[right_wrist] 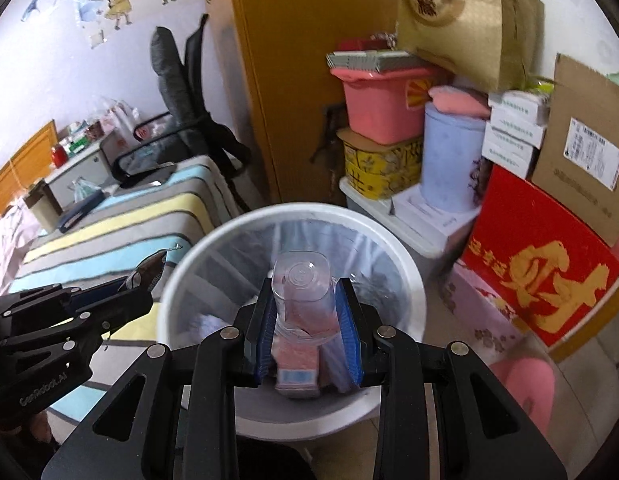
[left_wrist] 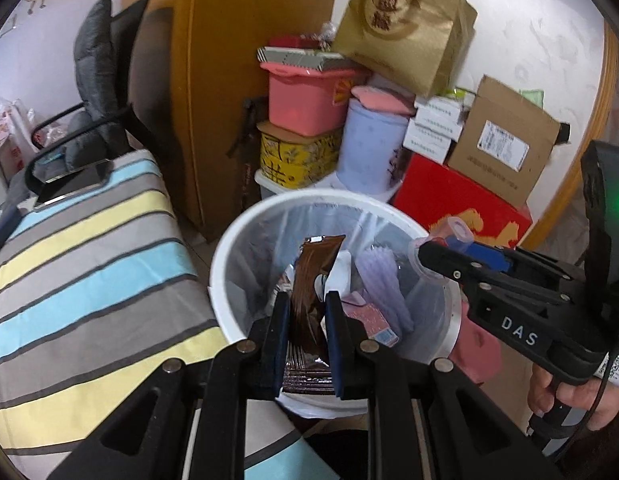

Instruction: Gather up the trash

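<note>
A white trash bin (left_wrist: 225, 264) with a clear liner stands on the floor beside the bed; it also shows in the right wrist view (right_wrist: 393, 240). My left gripper (left_wrist: 306, 300) is shut on a brown foil wrapper (left_wrist: 309, 280) and holds it over the bin. My right gripper (right_wrist: 305, 292) is shut on a clear plastic bottle (right_wrist: 301, 280) above the bin's opening. The right gripper (left_wrist: 425, 252) also shows in the left wrist view over the bin's right rim. The left gripper (right_wrist: 145, 280) with the wrapper shows at the bin's left rim. Trash lies inside the bin, including a pink carton (left_wrist: 373, 320).
A striped bed cover (left_wrist: 89, 260) lies left of the bin. Behind the bin stand stacked boxes: a red box (left_wrist: 457, 196), a cardboard box (left_wrist: 505, 140), a pink tub (left_wrist: 305, 100) and a pale blue container (left_wrist: 369, 144). A pink item (right_wrist: 525, 388) lies on the floor to the right.
</note>
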The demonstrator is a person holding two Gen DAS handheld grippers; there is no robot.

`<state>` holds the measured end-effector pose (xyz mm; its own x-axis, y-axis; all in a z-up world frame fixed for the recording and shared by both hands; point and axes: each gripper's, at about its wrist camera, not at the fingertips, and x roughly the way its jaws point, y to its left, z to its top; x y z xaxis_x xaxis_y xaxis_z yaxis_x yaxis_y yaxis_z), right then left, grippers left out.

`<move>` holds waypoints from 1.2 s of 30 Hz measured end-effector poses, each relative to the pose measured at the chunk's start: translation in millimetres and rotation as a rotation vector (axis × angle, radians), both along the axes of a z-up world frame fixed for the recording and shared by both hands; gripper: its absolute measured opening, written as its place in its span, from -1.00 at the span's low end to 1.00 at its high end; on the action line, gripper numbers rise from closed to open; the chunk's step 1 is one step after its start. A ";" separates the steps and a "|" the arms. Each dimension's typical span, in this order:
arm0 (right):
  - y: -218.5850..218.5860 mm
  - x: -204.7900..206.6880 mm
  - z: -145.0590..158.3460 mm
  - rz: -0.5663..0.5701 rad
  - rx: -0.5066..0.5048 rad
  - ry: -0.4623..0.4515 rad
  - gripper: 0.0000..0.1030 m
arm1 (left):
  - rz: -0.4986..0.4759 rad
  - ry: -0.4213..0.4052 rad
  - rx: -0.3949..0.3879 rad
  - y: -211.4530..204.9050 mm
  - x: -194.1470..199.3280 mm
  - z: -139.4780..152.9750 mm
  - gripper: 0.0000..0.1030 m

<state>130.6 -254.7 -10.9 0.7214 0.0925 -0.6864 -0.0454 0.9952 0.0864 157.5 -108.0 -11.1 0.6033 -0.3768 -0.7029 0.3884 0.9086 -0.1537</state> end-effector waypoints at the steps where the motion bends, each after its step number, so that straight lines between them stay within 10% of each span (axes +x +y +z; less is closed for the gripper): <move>1: -1.1 1.8 -3.3 -0.003 -0.003 0.010 -0.38 | 0.001 0.011 0.004 -1.6 1.0 -3.3 -0.64; 12: -14.3 13.2 -19.7 -0.028 -0.028 0.078 -0.37 | 0.006 0.067 0.018 -12.1 12.0 -19.1 -0.60; 14: -15.2 14.6 -20.8 -0.033 -0.033 0.082 -0.37 | 0.013 0.071 0.020 -11.5 13.0 -20.1 -0.48; 16: -16.0 15.7 -21.2 -0.045 -0.035 0.087 -0.36 | 0.024 0.068 0.025 -9.9 12.6 -19.6 0.12; 21: -13.6 13.7 -19.9 -0.035 -0.018 0.074 0.12 | 0.027 0.041 0.020 -5.6 6.7 -12.9 0.14; 36: 3.0 -20.8 2.9 -0.048 -0.009 -0.037 0.13 | 0.106 -0.079 0.018 19.2 -29.3 11.8 0.16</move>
<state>109.8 -251.7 -8.1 0.7496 0.0511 -0.6599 -0.0006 0.9971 0.0765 128.1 -88.8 0.8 0.6926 -0.2963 -0.6577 0.3007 0.9473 -0.1101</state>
